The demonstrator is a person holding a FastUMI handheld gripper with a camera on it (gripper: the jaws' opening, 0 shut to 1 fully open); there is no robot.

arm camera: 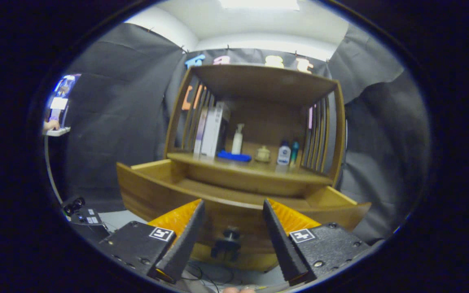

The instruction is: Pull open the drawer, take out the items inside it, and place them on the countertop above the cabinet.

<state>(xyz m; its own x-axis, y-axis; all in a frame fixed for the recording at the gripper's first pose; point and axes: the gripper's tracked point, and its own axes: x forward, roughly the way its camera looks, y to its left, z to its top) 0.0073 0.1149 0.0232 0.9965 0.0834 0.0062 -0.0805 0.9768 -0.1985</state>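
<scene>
Your gripper fingers sit apart, gripping nothing, before the pulled-out drawer; its inside is hidden. Countertop bottles' labels are unreadable.

Drawer is pulled out from under the countertop, its knob sitting between the spread-apart gripper fingers. Up on the countertop, left to right: boxes, pump bottle, jar, two small bottles.

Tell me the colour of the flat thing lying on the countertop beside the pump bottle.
Blue, seen in the gripper view. The gripper is open.
</scene>
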